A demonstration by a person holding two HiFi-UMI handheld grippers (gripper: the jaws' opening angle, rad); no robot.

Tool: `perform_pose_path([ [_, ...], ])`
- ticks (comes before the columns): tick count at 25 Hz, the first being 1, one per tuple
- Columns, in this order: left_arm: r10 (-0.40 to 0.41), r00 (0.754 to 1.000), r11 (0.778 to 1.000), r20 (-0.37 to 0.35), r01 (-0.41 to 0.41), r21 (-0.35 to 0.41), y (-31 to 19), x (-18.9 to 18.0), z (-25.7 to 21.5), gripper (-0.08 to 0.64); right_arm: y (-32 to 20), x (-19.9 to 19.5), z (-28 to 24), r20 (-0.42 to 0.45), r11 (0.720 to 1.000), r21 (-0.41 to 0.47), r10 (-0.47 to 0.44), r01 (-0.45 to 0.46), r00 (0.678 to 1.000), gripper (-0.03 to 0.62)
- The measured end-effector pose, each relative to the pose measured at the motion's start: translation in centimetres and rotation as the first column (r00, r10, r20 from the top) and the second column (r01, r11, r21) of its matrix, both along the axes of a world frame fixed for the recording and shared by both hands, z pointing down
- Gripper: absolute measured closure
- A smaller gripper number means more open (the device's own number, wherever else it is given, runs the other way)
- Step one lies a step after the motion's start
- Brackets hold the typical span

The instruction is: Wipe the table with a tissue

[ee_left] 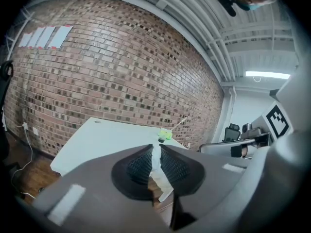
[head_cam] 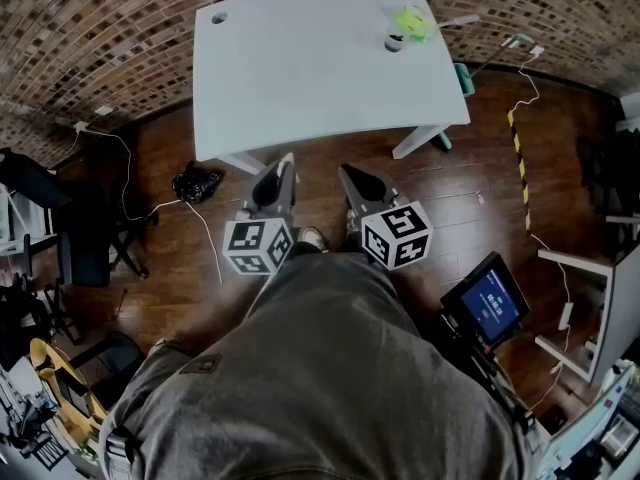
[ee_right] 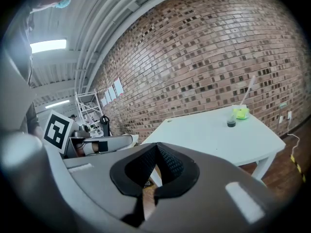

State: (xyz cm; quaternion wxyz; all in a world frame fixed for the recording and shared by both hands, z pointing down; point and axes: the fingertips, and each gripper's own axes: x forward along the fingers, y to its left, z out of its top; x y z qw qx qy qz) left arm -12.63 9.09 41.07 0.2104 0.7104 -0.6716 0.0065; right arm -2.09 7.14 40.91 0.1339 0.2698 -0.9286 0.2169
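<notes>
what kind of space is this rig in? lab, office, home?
Probably a loft-style lab or workshop: bare brick wall, exposed ceiling pipes, cables trailing over the wood floor, and a metal shelving rack.

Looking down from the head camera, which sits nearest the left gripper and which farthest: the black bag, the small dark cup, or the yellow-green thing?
From the left gripper:
1. Black bag, on the floor to its left.
2. Small dark cup, at the table top's far right corner.
3. Yellow-green thing, just beyond the cup.
</notes>
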Motion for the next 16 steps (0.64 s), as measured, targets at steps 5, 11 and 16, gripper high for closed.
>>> perform_pose_path([
  [5,0.005,1.0,1.0,-0.002,-0.005,-0.003,-0.5,0.2,0.0,0.522,-0.2,0.0,0.1,0.001,1.0,-0.005,0.0,0.0,1.0,0.583],
  [11,0.007,1.0,1.0,-0.007,-0.007,-0.005,-1.0,0.6,0.1,0.522,-0.6,0.3,0.2,0.004,1.0,-0.009,0.002,-0.002,1.0,0.583],
  [16,0.01,1.0,1.0,-0.01,-0.01,-0.009,-1.1,0.3,0.5,0.522,-0.6,0.0,0.5,0.0,1.0,-0.011,0.003,-0.003,1.0,0.583],
])
